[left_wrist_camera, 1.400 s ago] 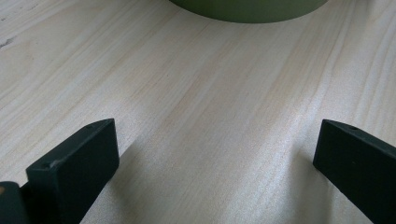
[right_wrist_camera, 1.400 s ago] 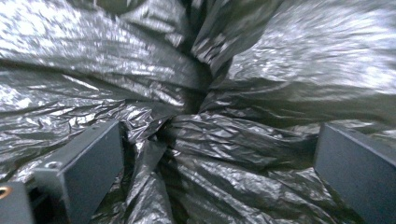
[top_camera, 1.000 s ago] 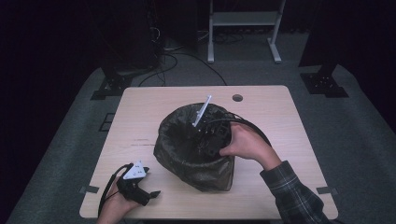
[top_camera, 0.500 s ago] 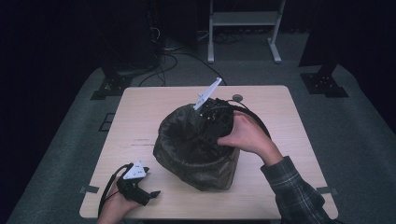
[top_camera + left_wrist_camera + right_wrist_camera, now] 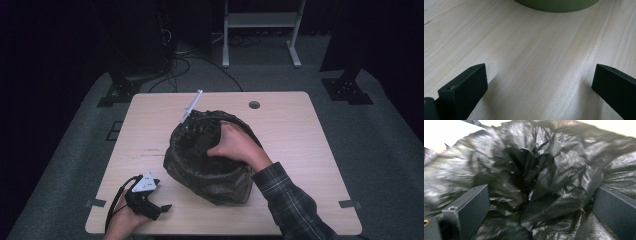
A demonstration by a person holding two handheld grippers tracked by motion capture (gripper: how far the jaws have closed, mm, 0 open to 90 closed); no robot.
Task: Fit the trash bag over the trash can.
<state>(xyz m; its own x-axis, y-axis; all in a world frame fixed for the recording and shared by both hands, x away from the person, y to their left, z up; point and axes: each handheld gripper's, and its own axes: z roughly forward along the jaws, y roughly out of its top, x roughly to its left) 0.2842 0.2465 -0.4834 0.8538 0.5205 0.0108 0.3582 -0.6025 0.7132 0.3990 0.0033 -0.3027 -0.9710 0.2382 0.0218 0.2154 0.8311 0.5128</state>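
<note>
- Two grippers work at a pale wooden table (image 5: 300, 150), one at the near left corner, one down inside a lined bin at the middle;
- left gripper (image 5: 159, 207): it lies low over the table top near the front edge, held by the person's left hand (image 5: 122, 225), its grey three-cornered plate facing up and its cable looping to its left; in the left gripper view its jaws stand wide apart over bare wood grain with nothing between them;
- olive-green bin (image 5: 556, 5): its curved base shows at the top of the left gripper view, well ahead of the jaws; in the high view it stands right of the left gripper, about mid-table, tilted toward the person;
- black bin liner (image 5: 215, 175): crumpled plastic drapes over the bin's rim and down its sides; in the right gripper view the liner (image 5: 536, 177) bunches in glossy folds;
- right gripper (image 5: 197, 132): the person's right hand (image 5: 235, 145) holds it inside the mouth of the bin, its grey plate sticking up past the far rim; its jaws are spread wide, with liner folds lying between them but not clamped;
- plaid sleeve (image 5: 290, 205): it runs from the lower right up to the right hand.
</note>
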